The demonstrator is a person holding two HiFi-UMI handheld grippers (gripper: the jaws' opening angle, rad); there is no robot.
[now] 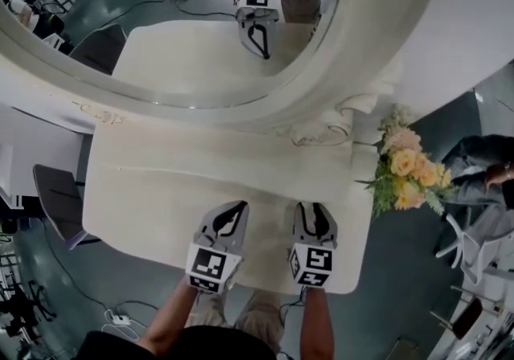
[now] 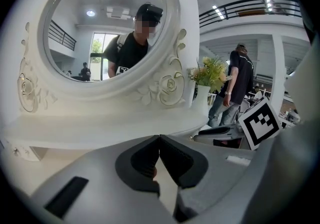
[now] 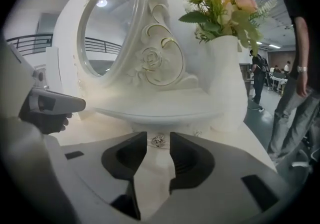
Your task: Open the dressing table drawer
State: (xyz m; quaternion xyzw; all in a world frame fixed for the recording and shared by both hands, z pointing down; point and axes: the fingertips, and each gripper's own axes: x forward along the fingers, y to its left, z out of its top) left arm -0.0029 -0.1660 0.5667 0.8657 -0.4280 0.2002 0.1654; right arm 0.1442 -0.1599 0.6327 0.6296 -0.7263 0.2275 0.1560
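Note:
The white dressing table (image 1: 152,182) fills the head view, with both grippers over its front part. My right gripper (image 3: 158,134) is open. In the right gripper view a small silver rose-shaped drawer knob (image 3: 158,141) shows in the gap just past its fingertips, below the raised shelf (image 3: 155,110). The pads do not touch the knob. In the head view the right gripper (image 1: 313,210) points at the mirror base. My left gripper (image 2: 159,139) is shut with nothing between its pads and hovers beside the right one (image 1: 235,208).
A large oval mirror (image 1: 161,37) stands at the back of the table. A white vase of flowers (image 3: 227,78) sits on the right corner (image 1: 405,169). A person (image 1: 482,165) stands to the right, and a chair (image 1: 56,198) to the left.

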